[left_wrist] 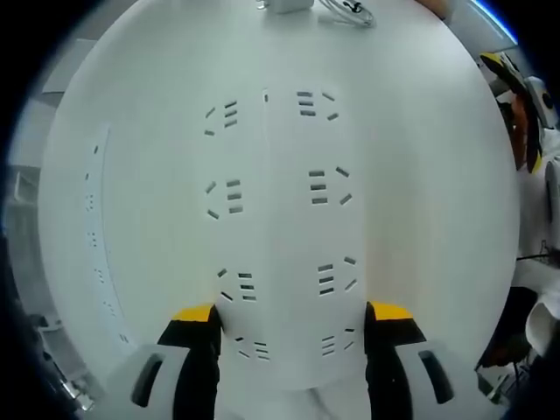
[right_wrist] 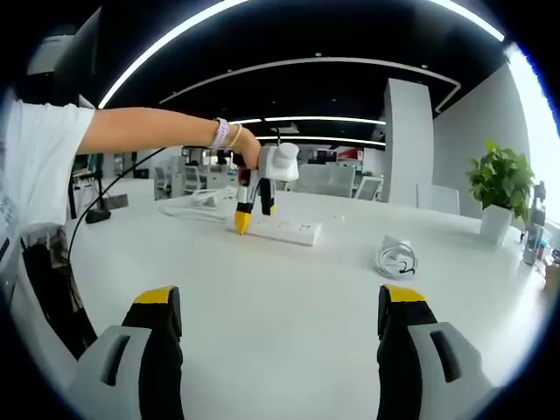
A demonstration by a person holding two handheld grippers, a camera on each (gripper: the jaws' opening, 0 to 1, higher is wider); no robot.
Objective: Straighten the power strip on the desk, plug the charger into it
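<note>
One white desk [right_wrist: 289, 289] carries every item. At its centre lies the white power strip [right_wrist: 278, 229], well apart from the coiled white charger [right_wrist: 396, 256] nearer the potted plant [right_wrist: 497, 188]. The left gripper [right_wrist: 252, 219] points down at the strip's near end; its view shows the strip [left_wrist: 280, 227] between its spread jaws. The right gripper [right_wrist: 280, 328] hovers low over bare desk, jaws spread and empty.
</note>
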